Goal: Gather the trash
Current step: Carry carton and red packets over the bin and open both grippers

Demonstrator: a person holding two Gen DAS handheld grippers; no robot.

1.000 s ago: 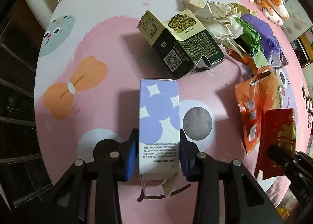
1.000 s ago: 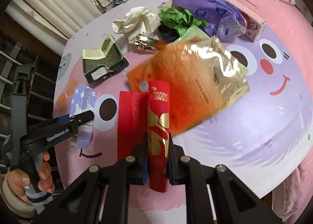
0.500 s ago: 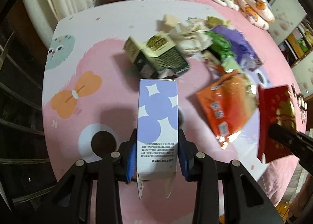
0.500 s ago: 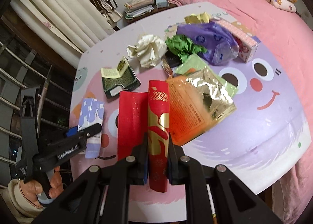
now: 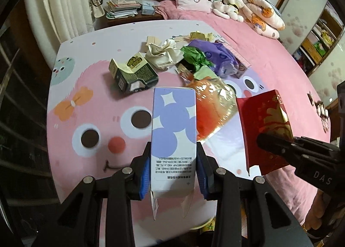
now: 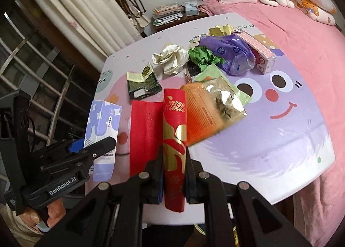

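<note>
With the left gripper (image 5: 173,173) clamped on the tall lilac-and-white cardboard carton (image 5: 173,137) and the right gripper (image 6: 173,174) on the red-and-gold foil packet (image 6: 174,152), both above the cartoon-print tabletop (image 6: 291,139), we should keep each squeeze steady (no bin shows) while carrying them off.

The lilac carton (image 5: 173,139) blocks the table (image 5: 90,87) behind it, and the small print at its 6 o'clock end is too fine to read. The red packet (image 5: 264,130) is partly covered at 5 o'clock by the right gripper (image 5: 278,145), whose body runs off the frame at 4 o'clock, and the orange foil bag (image 5: 212,107) is smeared by blur. From the right wrist, that packet (image 6: 174,139) hides the bag's (image 6: 207,109) 9 o'clock edge.
</note>
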